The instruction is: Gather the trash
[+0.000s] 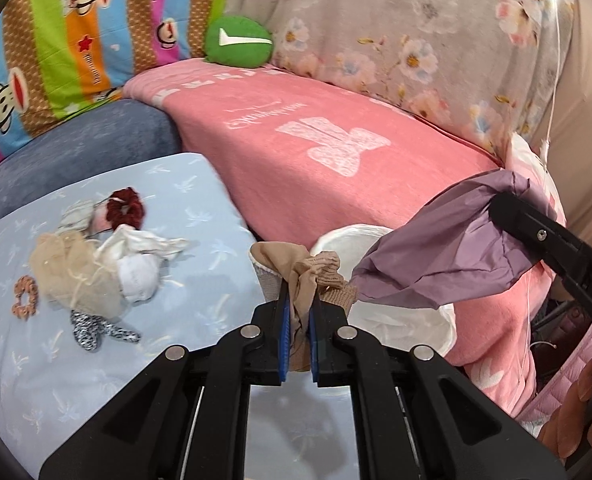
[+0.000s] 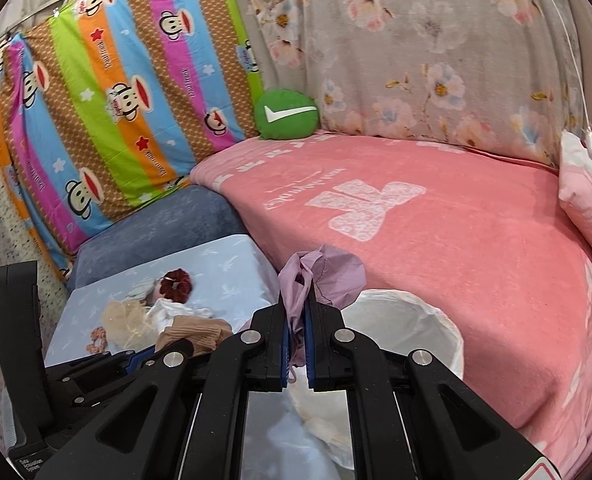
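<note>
The left gripper (image 1: 298, 320) clenches a beige stocking (image 1: 308, 276) between its blue-padded jaws, the bunched fabric spilling past the tips and hanging just near of the white-lined bin (image 1: 412, 324). To its right, the right gripper (image 2: 297, 320) holds a crumpled purple cloth (image 2: 328, 276) the same way, jaws pressed shut on the folds, the loose part billowing above the bin's (image 2: 436, 332) left rim. Seen from the left wrist, that purple cloth (image 1: 448, 256) hangs over the bin's right side, with one black finger (image 1: 536, 232) of the right gripper reaching in from the far right.

More scraps wait on the pale blue cushion (image 1: 96, 360) to the left: a tan mesh bundle (image 1: 76, 276), a white rag (image 1: 144, 252), a dark red scrunchie (image 1: 126, 208), an orange scrunchie (image 1: 26, 296) and a black-and-white patterned strip (image 1: 96, 330), clustered and partly overlapping. The bin stands between this cushion and a pink blanket (image 1: 336, 168) draped over the sofa. A green round cushion (image 1: 238, 42) sits at the far edge of the blanket, beside a striped monkey-print sheet (image 1: 76, 40) and a grey floral cover (image 1: 416, 40).
</note>
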{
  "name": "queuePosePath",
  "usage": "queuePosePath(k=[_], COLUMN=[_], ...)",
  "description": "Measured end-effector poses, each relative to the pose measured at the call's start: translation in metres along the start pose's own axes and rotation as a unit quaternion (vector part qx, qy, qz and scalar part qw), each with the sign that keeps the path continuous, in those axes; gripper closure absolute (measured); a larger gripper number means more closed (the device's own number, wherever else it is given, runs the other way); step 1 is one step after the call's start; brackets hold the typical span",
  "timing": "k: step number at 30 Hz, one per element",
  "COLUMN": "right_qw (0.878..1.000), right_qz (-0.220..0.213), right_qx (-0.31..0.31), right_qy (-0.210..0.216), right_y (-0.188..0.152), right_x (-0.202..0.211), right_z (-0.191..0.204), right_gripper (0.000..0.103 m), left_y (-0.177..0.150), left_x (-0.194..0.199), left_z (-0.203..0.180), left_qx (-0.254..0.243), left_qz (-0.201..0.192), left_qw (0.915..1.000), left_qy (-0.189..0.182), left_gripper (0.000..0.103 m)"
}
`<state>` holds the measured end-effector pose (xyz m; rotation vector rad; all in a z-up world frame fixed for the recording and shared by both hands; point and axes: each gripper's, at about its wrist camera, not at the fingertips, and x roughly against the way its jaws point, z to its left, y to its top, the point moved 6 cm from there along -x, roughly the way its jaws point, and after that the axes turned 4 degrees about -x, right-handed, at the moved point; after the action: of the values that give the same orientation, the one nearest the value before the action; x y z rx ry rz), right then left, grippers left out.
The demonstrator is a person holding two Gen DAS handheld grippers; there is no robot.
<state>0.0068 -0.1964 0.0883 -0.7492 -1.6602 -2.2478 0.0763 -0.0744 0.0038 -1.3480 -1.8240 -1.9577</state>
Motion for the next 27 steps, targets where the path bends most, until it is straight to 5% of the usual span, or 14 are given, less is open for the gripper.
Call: queuePosePath(k=[16, 18, 20, 27], right_qw=[0.998, 0.998, 0.998, 0.997], right_qz=[0.031, 0.036, 0.041, 0.061], right_qx=[-0.034, -0.036, -0.037, -0.039], right_qy=[-0.037, -0.038, -0.039, -0.034], right_y=[-0.012, -0.015, -0.018, -0.031], right_x=[-0.031, -0.036, -0.04, -0.055], right_z=[-0.056, -0.06, -0.062, -0.062], right_gripper=[0.097, 0.096, 0.096, 0.096], left_y=[0.01, 0.006, -0.002, -0.046], left_x=[-0.044, -0.046, -0.046, -0.06], left_z=[-0.05, -0.044, -0.033, 0.002], left_qx=[-0.038, -0.034, -0.02, 0.018], left_qz=[0.029, 0.035, 0.039, 0.086], left_qw=[0.9982, 0.9983, 0.9989, 0.9961], left_qy=[-0.036, -0.031, -0.019, -0.006], left_gripper=[0.093, 0.079, 0.044, 0.039])
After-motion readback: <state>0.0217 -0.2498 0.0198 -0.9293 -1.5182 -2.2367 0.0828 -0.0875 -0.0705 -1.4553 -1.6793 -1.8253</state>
